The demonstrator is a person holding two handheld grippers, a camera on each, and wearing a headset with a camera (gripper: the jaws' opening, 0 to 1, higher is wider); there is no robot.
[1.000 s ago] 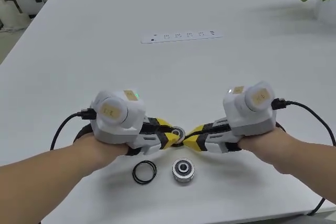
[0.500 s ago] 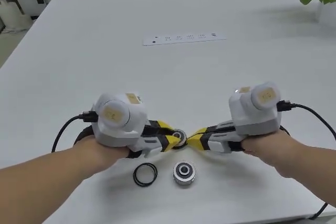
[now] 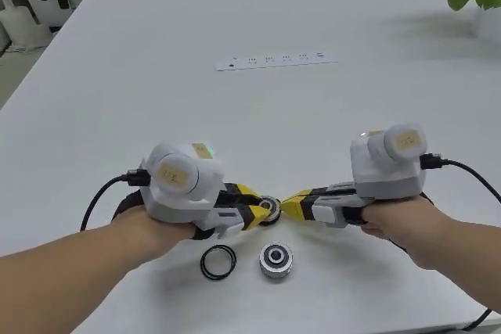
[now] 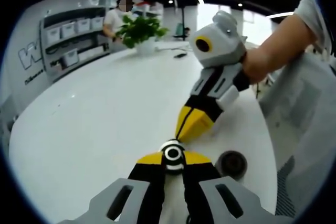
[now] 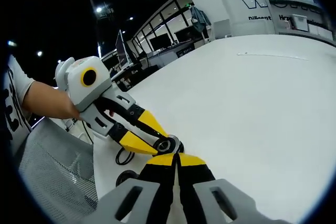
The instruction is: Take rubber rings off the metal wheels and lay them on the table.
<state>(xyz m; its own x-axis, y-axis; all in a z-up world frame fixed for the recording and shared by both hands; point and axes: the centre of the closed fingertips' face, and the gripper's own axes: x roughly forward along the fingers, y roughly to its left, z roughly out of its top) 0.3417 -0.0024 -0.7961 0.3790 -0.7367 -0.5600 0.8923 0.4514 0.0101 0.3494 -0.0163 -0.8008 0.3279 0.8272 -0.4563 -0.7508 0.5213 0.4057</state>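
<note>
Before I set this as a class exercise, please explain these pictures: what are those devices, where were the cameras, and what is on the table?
A person holds a hand tool with two jaws in each hand. One picture comes from a headset camera; the round two from cameras on the tools. The left gripper clamps a metal wheel; the right gripper, jaws shut, points at it from close by. On the table lie a rubber ring and a second wheel.
</note>
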